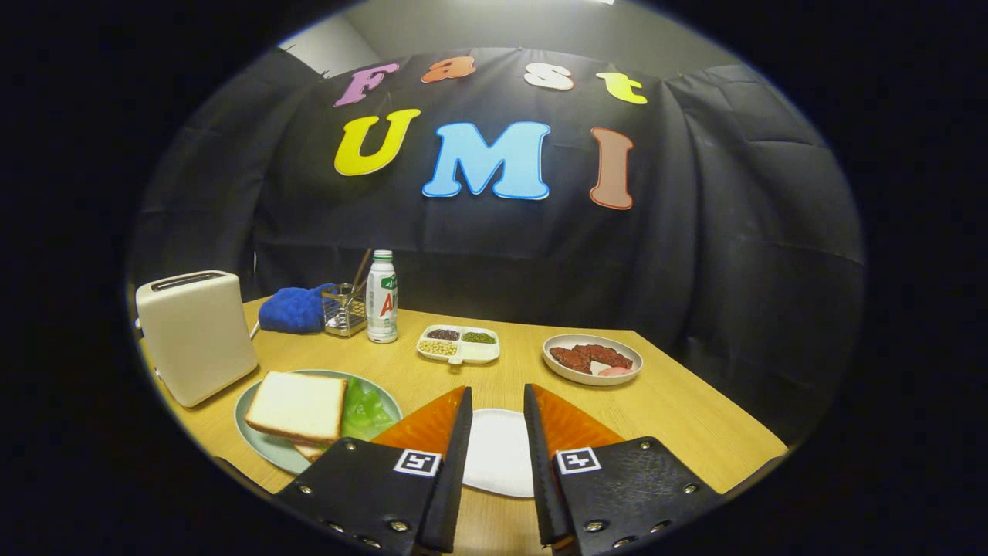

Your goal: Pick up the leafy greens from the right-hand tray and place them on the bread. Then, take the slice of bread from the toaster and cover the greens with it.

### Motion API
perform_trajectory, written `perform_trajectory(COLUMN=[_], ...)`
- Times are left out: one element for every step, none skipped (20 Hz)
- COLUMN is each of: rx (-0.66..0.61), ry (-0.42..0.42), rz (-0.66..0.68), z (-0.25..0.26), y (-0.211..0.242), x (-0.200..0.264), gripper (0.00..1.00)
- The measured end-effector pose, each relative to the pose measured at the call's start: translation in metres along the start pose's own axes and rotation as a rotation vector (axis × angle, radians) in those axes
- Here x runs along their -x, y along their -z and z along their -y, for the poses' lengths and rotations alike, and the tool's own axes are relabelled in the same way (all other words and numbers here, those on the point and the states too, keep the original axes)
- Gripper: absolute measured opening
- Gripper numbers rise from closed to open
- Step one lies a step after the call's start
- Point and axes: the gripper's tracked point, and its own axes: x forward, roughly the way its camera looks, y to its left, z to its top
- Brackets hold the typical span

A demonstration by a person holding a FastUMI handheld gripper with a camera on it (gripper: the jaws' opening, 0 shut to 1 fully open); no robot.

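Tongs (498,401) hang open and empty over a white plate (498,455) at the table's (679,401) near edge. The top slice (297,405) covers the greens (363,409) on the green plate (258,444), beside the toaster (194,333) near the left edge.

I see a matt wood-grain table (664,401), a smooth satin toaster (195,336), a fuzzy cloth mitt (293,309), a wire metal basket (345,310) and a glossy plastic bottle (382,297).
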Motion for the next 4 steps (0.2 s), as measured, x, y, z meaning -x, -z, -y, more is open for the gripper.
perform_trajectory(rx=[-0.018, -0.023, -0.022, -0.023], ry=[-0.002, -0.003, 0.004, 0.019], rz=[0.001, 0.003, 0.004, 0.01], z=[0.008, 0.018, 0.03, 0.044], y=[-0.001, -0.004, -0.005, -0.008], x=[-0.002, -0.001, -0.001, 0.0], gripper=[0.42, 0.44, 0.44, 0.44])
